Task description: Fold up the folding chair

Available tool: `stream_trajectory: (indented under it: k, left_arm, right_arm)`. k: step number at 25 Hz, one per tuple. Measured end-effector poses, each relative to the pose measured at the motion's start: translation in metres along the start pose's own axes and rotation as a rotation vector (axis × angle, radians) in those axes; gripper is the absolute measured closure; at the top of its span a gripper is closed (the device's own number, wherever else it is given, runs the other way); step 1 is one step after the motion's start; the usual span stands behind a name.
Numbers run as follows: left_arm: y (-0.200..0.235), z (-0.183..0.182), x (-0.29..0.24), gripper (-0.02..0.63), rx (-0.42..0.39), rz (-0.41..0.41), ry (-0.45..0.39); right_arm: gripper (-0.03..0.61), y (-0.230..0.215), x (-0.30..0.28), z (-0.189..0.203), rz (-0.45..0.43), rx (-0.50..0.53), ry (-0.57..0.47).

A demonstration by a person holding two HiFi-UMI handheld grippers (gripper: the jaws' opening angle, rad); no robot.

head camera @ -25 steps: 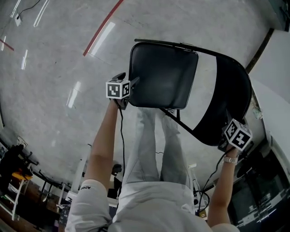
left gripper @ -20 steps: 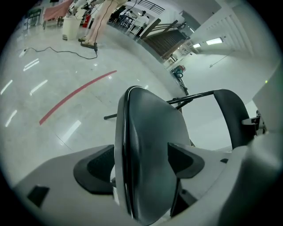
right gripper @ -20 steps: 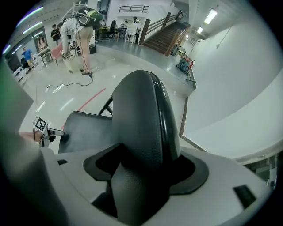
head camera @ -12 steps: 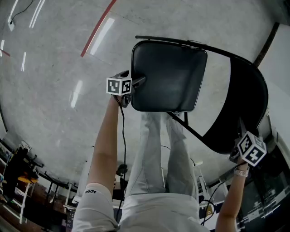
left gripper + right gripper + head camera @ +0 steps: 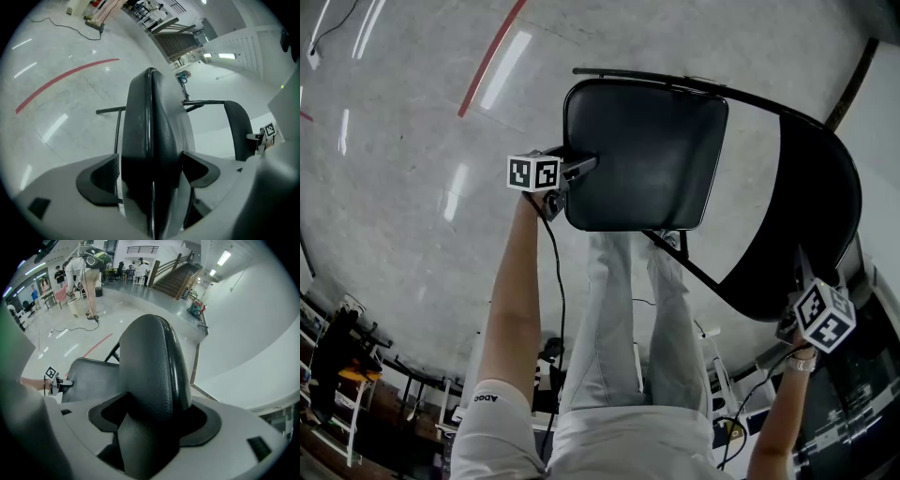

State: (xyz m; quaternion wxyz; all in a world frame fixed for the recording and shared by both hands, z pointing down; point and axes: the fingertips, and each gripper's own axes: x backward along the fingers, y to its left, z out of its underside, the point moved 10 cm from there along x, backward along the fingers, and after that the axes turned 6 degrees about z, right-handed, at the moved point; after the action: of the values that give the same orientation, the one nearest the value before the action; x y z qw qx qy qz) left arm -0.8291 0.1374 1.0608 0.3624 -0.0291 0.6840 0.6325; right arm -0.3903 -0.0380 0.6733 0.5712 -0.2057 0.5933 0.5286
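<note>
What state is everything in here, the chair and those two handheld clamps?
Chair: unfolded, seat swung out flat.
Left gripper: open, jaws have just been opening, seat edge between them.
Right gripper: shut on the top of the backrest.

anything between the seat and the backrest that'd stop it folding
Nothing visible: only bare floor shows between the seat and the backrest. The right gripper clamps the backrest; the left gripper straddles the seat's edge, its jaws having just been opening.
</note>
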Motion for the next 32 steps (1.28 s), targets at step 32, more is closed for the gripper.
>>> stream_trajectory:
  k: [32]
  left_arm:
    - [-0.173,0.014,-0.086,0.184,-0.252,-0.013,0.139]
  right_arm:
    - [0.247,-0.218,-0.123,0.037,-0.216,-0.055,-0.038]
